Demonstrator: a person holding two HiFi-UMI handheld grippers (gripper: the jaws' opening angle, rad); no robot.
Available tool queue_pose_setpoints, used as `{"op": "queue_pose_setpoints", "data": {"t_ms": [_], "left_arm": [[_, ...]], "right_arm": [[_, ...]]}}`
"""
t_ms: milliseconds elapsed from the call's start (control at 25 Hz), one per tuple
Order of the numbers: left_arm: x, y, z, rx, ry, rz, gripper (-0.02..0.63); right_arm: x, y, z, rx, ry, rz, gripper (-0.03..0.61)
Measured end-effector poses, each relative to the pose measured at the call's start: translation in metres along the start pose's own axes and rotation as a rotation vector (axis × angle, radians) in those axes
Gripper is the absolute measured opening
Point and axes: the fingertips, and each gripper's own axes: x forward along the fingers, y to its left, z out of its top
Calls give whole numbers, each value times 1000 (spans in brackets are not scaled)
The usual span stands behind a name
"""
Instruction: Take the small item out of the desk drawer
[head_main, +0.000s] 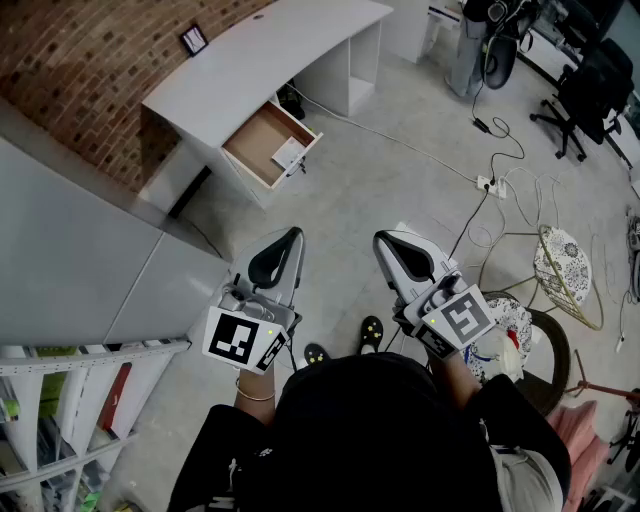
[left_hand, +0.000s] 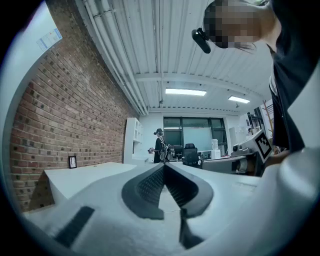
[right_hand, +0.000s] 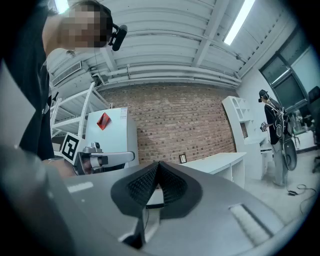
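A white desk (head_main: 250, 70) stands against the brick wall, its wooden drawer (head_main: 258, 150) pulled open toward me. A small white item (head_main: 288, 152) lies inside the drawer near its front. My left gripper (head_main: 291, 236) and right gripper (head_main: 383, 243) are held side by side in front of my body, well short of the desk, both shut and empty. In the left gripper view the jaws (left_hand: 164, 167) meet at their tips; in the right gripper view the jaws (right_hand: 159, 166) are likewise together. The drawer does not show in either gripper view.
A small picture frame (head_main: 194, 39) stands on the desk top. Cables and a power strip (head_main: 490, 185) trail over the floor at right. A round patterned chair (head_main: 565, 272) and office chairs (head_main: 590, 90) stand to the right. A grey cabinet (head_main: 80, 260) and shelves (head_main: 60, 400) are at left.
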Motion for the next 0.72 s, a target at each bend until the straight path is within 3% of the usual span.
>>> {"op": "queue_pose_setpoints", "data": {"t_ms": [200,360,720], "left_arm": [[5,-2,1,1,2,0,3],[12,-7,0,2,4,-6,3],[42,-28,-3,-18,4,-45,2]], "right_arm": [[-3,-4,1,-1,1,2,9],[-5,-6,5,-57,-5,2,9],[-33,-37,10,12,-54,0,11]]}}
